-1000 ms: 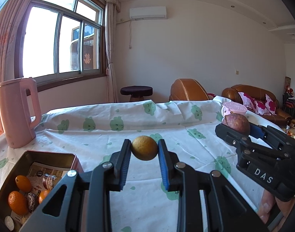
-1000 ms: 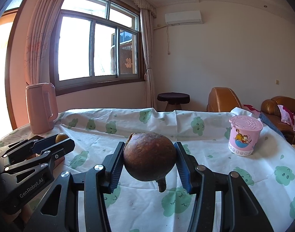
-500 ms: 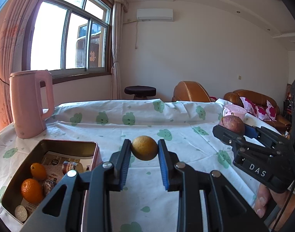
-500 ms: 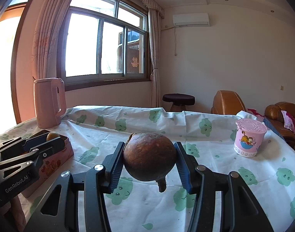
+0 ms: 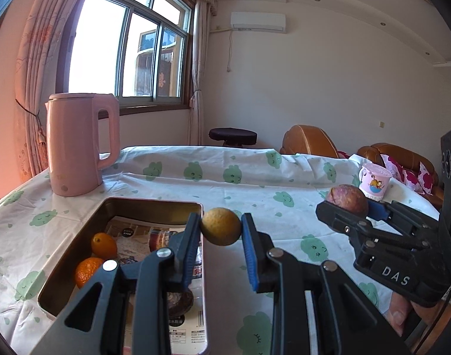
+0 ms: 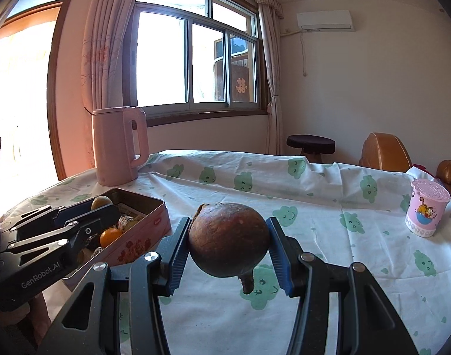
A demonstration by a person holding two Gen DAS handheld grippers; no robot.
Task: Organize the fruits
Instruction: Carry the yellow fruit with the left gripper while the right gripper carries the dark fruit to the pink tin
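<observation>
My left gripper (image 5: 221, 227) is shut on a small yellow-brown round fruit (image 5: 221, 226), held in the air over the right rim of an open metal tin (image 5: 154, 204). The tin holds two small oranges (image 5: 102, 244) and wrapped items. My right gripper (image 6: 228, 247) is shut on a larger dark brown round fruit (image 6: 228, 244) with a stub hanging below, above the tablecloth to the right of the tin (image 6: 142, 227). In the left wrist view the right gripper (image 5: 348, 204) appears at the right with that fruit (image 5: 348, 199). The left gripper (image 6: 102, 205) shows over the tin in the right wrist view.
A pink kettle (image 5: 77, 142) stands behind the tin near the table's far left. A pink printed cup (image 6: 426, 211) stands at the right side of the table. The white cloth with green prints (image 6: 314, 207) covers the table. A stool and brown sofas stand beyond.
Both grippers have travelled leftward with their fruits. The tin and kettle have come closer, and the left gripper's fruit now hangs over the tin's right rim.
</observation>
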